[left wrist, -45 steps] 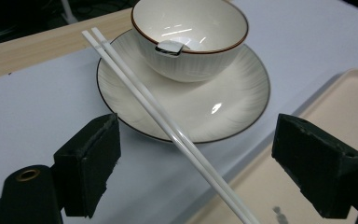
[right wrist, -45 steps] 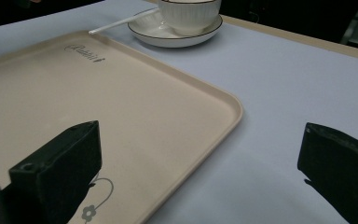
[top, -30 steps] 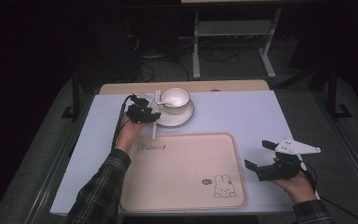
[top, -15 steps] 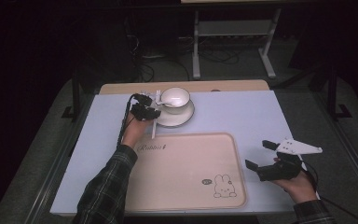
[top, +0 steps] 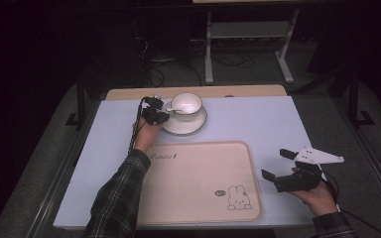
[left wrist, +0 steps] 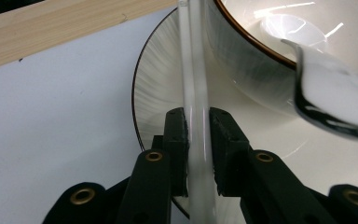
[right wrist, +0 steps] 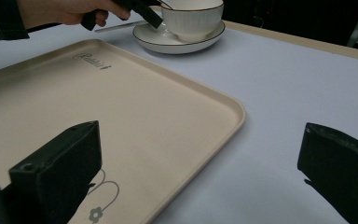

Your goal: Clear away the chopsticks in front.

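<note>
Right now the left tool [left wrist: 196, 140] is clenching a spoon handle [left wrist: 193, 84] over the saucer [top: 191, 126] beside the cup [top: 187, 103], while the right tool [top: 284, 166], jaws apart, is hovering near the tray [top: 198, 183]; a jerky lift could tip the cup.

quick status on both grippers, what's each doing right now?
Left gripper: shut on the white spoon handle, beside the white ceramic cup.
Right gripper: open, holding nothing, over the beige rectangular tray's edge.
</note>
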### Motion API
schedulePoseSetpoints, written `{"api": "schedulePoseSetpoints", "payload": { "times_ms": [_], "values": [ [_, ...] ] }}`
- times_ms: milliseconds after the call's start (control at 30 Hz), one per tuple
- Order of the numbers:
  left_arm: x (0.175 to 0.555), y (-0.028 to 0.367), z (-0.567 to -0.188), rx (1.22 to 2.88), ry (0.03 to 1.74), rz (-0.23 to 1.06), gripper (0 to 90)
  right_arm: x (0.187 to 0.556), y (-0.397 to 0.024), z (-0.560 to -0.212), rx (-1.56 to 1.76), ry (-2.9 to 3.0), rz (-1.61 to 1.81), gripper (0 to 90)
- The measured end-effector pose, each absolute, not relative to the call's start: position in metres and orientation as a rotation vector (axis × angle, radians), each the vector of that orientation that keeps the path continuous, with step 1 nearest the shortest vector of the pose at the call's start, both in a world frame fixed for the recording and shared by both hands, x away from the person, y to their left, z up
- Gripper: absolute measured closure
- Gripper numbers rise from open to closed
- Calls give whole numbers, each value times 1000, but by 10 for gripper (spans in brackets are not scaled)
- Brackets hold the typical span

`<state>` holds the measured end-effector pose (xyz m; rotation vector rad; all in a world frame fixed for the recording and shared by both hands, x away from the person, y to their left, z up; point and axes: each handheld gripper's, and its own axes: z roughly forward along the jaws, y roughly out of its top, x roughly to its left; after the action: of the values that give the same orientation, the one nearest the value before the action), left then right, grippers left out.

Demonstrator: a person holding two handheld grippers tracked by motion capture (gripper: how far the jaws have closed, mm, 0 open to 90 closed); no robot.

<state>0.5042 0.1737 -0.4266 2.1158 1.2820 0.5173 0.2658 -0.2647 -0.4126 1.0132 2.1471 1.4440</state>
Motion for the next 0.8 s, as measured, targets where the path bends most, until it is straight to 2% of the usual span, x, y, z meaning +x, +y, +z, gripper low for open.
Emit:
{"api": "schedulePoseSetpoints", "payload": {
  "times_ms": [267,367,533,800],
  "values": [
    [509,173,-426,2103,1300,532,764,265,-265,-412,1014,2146,1447,0],
    [506,177,-423,2088,1297,523,673,265,-266,-412,1015,2145,1449,0],
    [499,184,-415,2079,1280,514,617,265,-265,-412,1012,2146,1450,0],
    [474,208,-398,2032,1238,501,624,265,-264,-412,1009,2152,1449,0]
  ]
}}
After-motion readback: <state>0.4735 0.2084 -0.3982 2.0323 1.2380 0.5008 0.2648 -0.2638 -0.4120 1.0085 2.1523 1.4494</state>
